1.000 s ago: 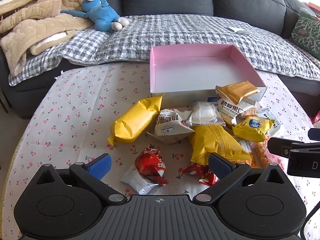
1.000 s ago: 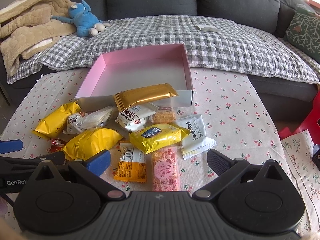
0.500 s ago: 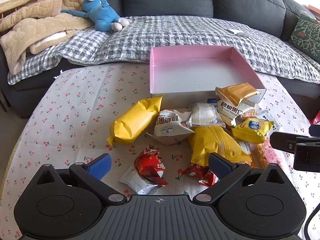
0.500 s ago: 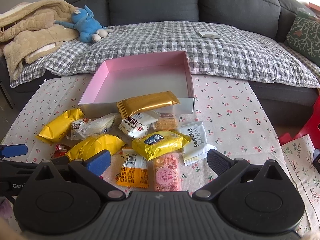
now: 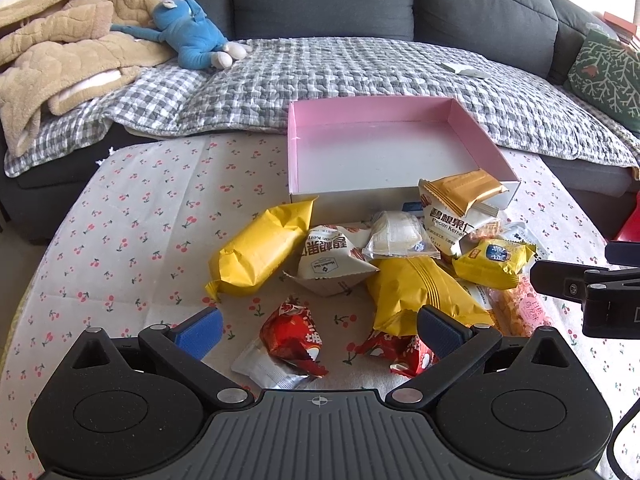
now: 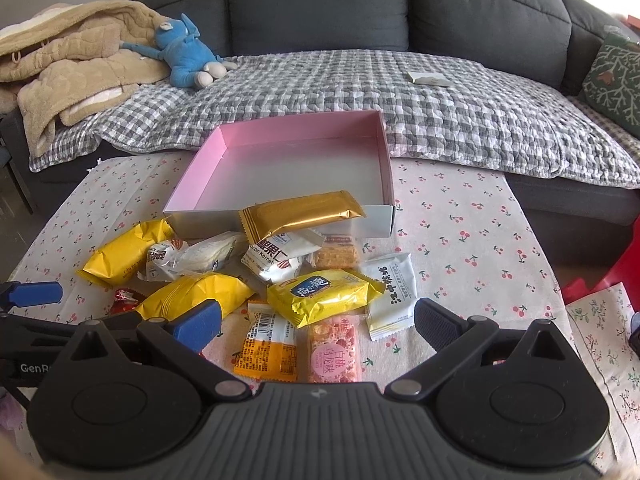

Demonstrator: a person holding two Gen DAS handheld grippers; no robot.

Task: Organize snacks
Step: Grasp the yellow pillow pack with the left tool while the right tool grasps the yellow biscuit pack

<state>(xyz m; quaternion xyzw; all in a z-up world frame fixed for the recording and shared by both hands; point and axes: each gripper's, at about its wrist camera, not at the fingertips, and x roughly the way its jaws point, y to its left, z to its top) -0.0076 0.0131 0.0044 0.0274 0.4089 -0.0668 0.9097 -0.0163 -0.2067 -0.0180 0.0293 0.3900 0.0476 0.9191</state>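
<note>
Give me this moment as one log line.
stage: pre-grasp | left gripper: open, empty, over red packets | right gripper: open, empty, over pink bar | pink box: empty | snacks: all on table

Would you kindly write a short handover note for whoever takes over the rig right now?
Left tool: open, empty, hovering over the red wrapped candies.
Right tool: open, empty, above the pink bar and orange packet.
Pink box: nothing inside; only the gold packet leans on its front wall.
All other snacks lie heaped on the cherry-print tablecloth in front of the box.
Done: nothing sorted. Left: move every snack into the box.
</note>
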